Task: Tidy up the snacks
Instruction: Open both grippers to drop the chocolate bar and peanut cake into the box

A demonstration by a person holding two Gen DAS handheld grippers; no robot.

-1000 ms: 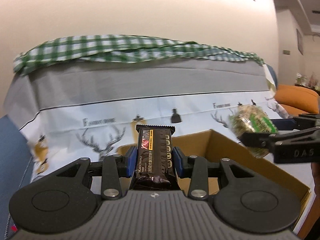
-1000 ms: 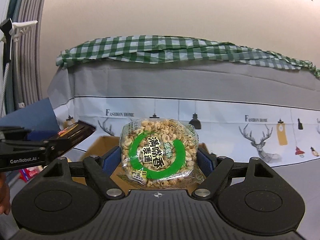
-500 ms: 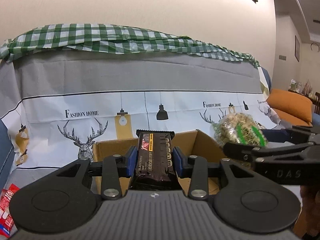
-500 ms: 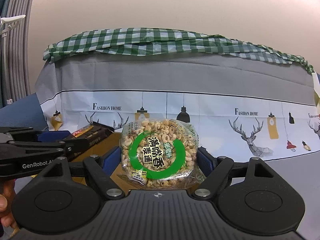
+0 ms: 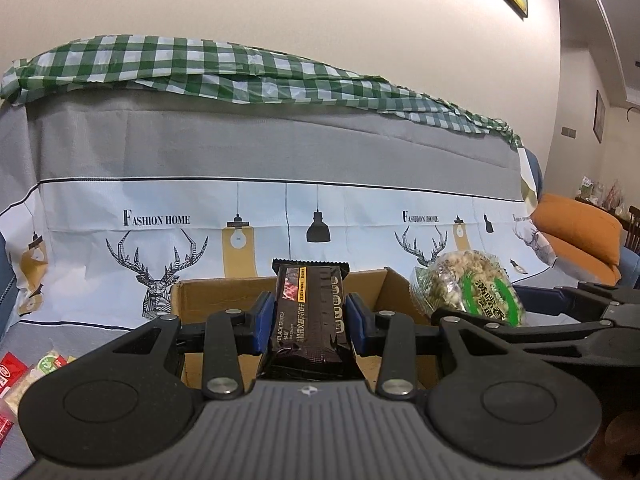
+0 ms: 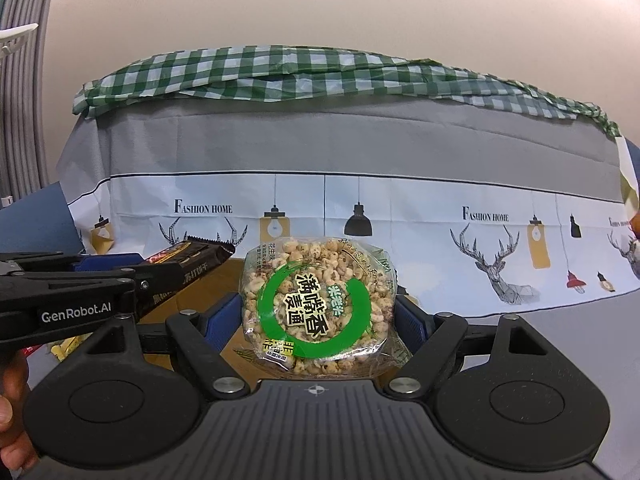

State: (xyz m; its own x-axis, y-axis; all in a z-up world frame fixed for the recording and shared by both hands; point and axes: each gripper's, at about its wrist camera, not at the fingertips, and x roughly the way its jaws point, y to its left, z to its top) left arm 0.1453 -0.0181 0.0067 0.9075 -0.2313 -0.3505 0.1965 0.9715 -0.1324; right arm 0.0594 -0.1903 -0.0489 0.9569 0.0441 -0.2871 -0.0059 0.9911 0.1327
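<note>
On the far left I see a few small snack packets [image 5: 24, 376] lying low by the edge, cut off, so I cannot read them or tell what they lie on. My left gripper [image 5: 310, 320] has its jaws closed on the dark snack bar [image 5: 310, 316], pinched by its two long sides, and it stands up over the cardboard box [image 5: 224, 298]. I think the bar is light and a bit stiff, and its shiny wrapper may be slippery, so the flat sides are the best place to hold. Next to it, my right gripper [image 6: 318, 316] has its jaws wider, holding the round puffed snack bag [image 6: 318, 304] by both sides, over the box too. I think this bag is very light and easy to crush, so a soft squeeze is best. I cannot see the inside of the box; my grippers hide it.
</note>
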